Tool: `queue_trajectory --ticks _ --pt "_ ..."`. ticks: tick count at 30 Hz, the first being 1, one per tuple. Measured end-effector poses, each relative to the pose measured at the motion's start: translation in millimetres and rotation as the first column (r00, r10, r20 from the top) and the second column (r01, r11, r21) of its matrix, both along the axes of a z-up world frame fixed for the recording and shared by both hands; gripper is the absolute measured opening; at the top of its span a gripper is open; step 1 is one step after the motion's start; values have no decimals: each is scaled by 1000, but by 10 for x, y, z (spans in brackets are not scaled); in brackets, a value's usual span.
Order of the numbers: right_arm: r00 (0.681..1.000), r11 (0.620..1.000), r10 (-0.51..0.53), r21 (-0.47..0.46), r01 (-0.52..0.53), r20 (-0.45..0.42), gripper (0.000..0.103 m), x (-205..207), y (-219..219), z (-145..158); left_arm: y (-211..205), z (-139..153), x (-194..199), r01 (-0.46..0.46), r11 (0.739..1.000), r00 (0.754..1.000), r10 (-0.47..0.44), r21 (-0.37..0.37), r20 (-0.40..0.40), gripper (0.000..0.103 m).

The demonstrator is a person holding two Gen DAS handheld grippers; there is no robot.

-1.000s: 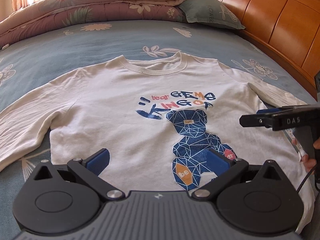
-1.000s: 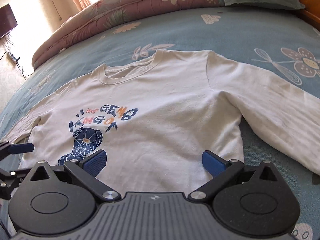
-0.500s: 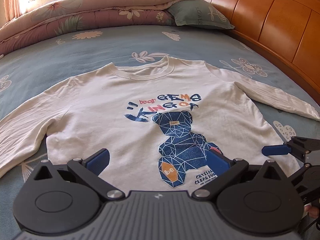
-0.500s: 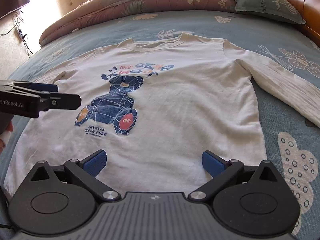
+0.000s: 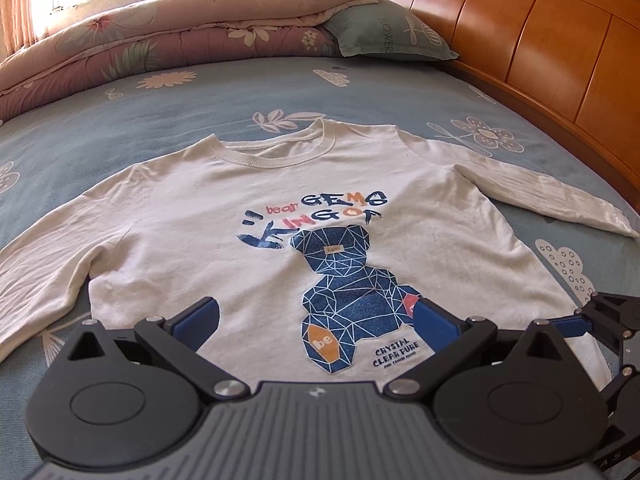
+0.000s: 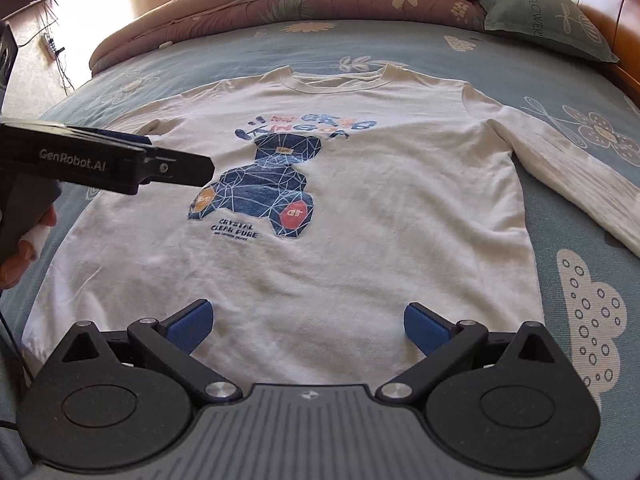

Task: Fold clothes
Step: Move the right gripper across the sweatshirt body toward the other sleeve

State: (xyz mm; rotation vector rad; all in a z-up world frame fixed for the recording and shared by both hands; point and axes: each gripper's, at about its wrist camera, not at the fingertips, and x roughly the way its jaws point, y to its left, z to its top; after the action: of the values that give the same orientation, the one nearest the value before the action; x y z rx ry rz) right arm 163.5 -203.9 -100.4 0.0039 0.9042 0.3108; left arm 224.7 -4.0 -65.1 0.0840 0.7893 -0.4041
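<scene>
White shirt (image 5: 248, 240) lies flat, unfolded. Left gripper (image 5: 316, 320) and right gripper (image 6: 306, 322) hover over its hem, both spread wide, gripping nothing.

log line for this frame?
phase: pre-fold | white long-sleeved bear-print shirt: flat, face up | left gripper: open | right gripper: open
</scene>
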Motion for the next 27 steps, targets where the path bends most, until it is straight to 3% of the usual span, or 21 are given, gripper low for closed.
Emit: queue_trajectory --ticks 13,15,17,22,27 --pt "996 993 25 -119 -15 87 103 -275 59 -132 -185 -115 -31 50 998 999 -49 27 -21 102" --pt "997 999 -1 -46 5 75 103 -250 -62 -63 -191 -135 -26 49 998 999 -48 31 -21 102" --pt "991 998 -68 2 69 117 103 -215 -279 62 -190 -169 0 40 999 999 -39 34 -29 102" --pt "937 960 -278 99 262 210 103 -63 -969 315 -207 -295 68 29 998 998 -26 54 -65 102" --pt "856 873 -474 236 427 204 103 235 -1908 374 -247 -398 104 39 997 996 -32 73 -86 102"
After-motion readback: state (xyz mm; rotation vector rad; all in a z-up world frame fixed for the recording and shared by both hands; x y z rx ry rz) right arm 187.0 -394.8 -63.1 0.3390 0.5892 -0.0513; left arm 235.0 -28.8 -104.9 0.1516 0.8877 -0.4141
